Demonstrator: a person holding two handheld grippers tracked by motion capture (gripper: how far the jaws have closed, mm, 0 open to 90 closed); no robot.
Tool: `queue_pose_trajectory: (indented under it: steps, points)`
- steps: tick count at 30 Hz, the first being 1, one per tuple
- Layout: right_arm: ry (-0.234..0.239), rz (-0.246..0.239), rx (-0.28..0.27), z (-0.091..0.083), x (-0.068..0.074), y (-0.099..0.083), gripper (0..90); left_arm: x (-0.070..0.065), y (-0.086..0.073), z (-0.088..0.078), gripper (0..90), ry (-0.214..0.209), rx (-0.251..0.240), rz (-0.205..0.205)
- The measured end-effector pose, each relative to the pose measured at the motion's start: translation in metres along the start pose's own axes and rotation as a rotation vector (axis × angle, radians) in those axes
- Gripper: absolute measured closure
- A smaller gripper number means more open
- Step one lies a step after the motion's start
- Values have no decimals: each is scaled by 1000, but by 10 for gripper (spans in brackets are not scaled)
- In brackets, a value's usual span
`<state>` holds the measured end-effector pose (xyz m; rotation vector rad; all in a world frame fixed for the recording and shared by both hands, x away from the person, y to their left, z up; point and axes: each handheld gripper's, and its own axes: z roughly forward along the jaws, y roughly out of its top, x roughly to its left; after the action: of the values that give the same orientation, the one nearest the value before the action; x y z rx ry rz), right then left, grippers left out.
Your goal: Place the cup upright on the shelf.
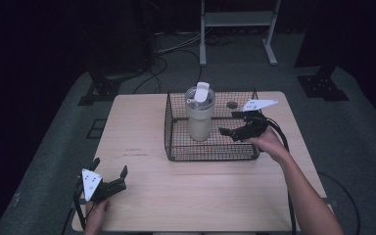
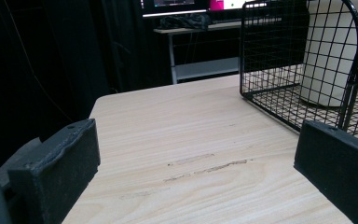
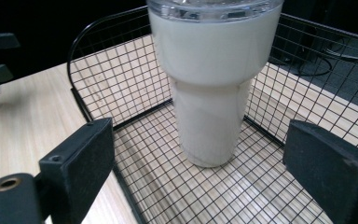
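Left claw near desk front-left corner, jaws apart, empty. Right claw jaws apart, over wire basket's right wall, aimed at white tumbler standing upright inside. Small dark disc behind basket.

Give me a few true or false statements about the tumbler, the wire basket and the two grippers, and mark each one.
1. The white tumbler stands upright inside the black wire basket. True.
2. The right gripper is shut on the tumbler. False: its jaws are open and apart from the tumbler, which stands ahead of them.
3. The left gripper is open, over the near left part of the wooden table. True.
4. The tumbler has no lid. False: a clear lid with a raised white flap sits on it.
5. The basket lies tipped on its side. False: it sits flat on the table.
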<state>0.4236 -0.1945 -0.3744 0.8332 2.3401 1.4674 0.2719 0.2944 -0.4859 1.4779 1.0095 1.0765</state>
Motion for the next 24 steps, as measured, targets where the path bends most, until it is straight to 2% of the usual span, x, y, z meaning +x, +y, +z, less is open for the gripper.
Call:
queue_pose_trajectory:
  steps: [9, 17, 24]
  points:
    - [1, -16, 0, -13, 4, -1, 86, 0, 0, 0, 0, 3, 3, 3]
    - [21, -17, 15, -20, 9, -9, 85, 0, 0, 0, 0, 3, 0, 1]
    - [40, -39, 20, -29, 17, -14, 86, -1, 0, 0, 0, 4, 0, 4]
